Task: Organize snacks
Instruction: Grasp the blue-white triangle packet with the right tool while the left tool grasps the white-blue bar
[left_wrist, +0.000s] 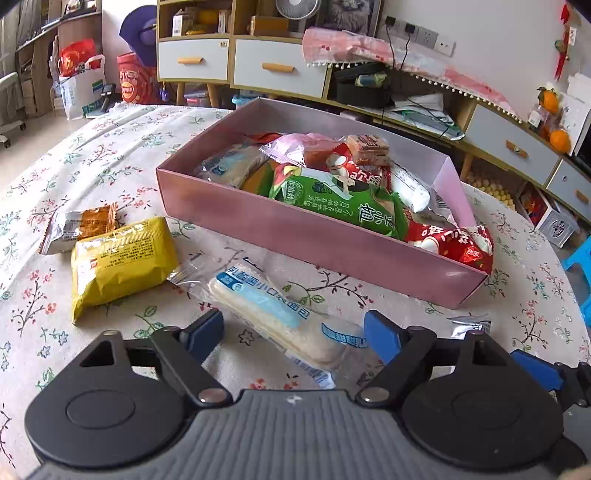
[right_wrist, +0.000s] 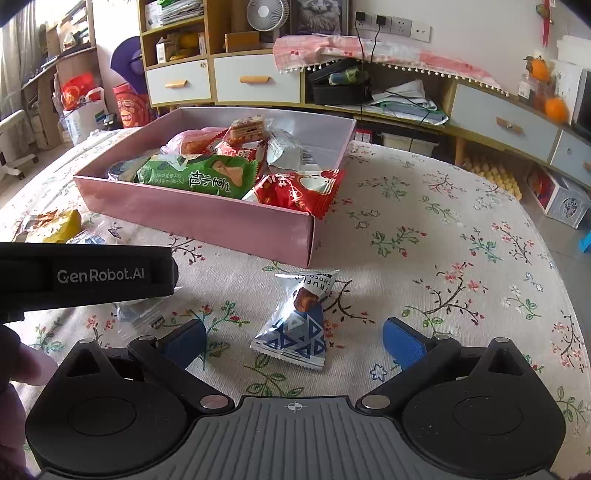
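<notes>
A pink box (left_wrist: 295, 236) (right_wrist: 207, 218) on the floral tablecloth holds several snack packets, green and red ones on top. My left gripper (left_wrist: 293, 334) is open and straddles a clear-wrapped bread packet with a blue label (left_wrist: 266, 314). Its blue pads (left_wrist: 205, 332) stand just off the wrapper's sides. A yellow packet (left_wrist: 122, 258) and an orange-and-silver packet (left_wrist: 79, 227) lie to its left. My right gripper (right_wrist: 294, 343) is open around a blue-and-silver truffle chocolate packet (right_wrist: 295, 321), which lies flat with its pads well clear.
The left gripper's black body (right_wrist: 88, 275) crosses the right wrist view's left side, with a person's hand (right_wrist: 14, 369) below it. Low cabinets (left_wrist: 258, 66) stand beyond the round table's far edge. A blue stool (left_wrist: 580, 258) sits at the right.
</notes>
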